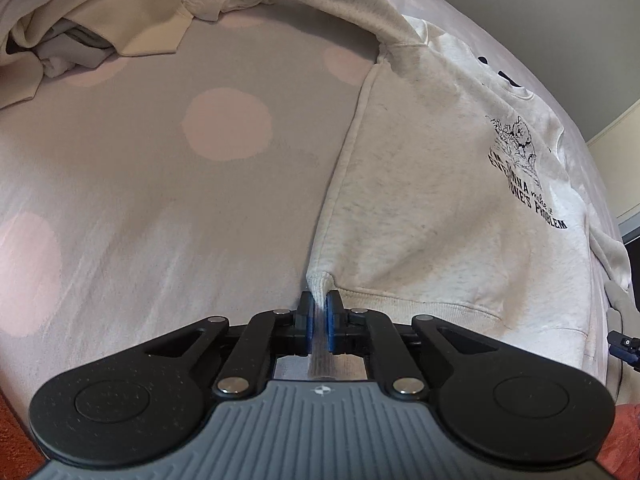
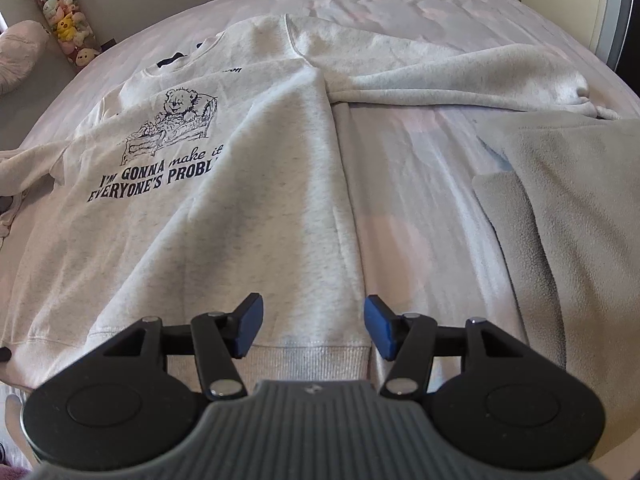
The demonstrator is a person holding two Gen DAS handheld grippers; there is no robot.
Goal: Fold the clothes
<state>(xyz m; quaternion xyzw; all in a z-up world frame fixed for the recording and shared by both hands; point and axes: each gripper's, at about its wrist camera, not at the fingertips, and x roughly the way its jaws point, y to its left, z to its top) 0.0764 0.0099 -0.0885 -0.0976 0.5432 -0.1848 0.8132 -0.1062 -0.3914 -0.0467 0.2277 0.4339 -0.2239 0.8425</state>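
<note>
A pale grey sweatshirt [image 1: 440, 200] with a teddy-bear print and dark lettering lies front up on the bed. My left gripper [image 1: 319, 306] is shut on the near left corner of its ribbed hem, which bunches up between the blue pads. In the right wrist view the same sweatshirt [image 2: 260, 200] stretches away from me, one sleeve [image 2: 440, 64] flung out to the right. My right gripper [image 2: 314, 324] is open just above the hem's right corner [image 2: 320, 354], its blue pads either side of it with nothing held.
The bed sheet [image 1: 160, 180] is pale with large pink dots. A pile of loose clothes [image 1: 100, 20] sits at the far left. A grey fleece blanket [image 2: 568, 220] lies right of the sweatshirt. A tube of plush toys [image 2: 64, 20] stands by the wall.
</note>
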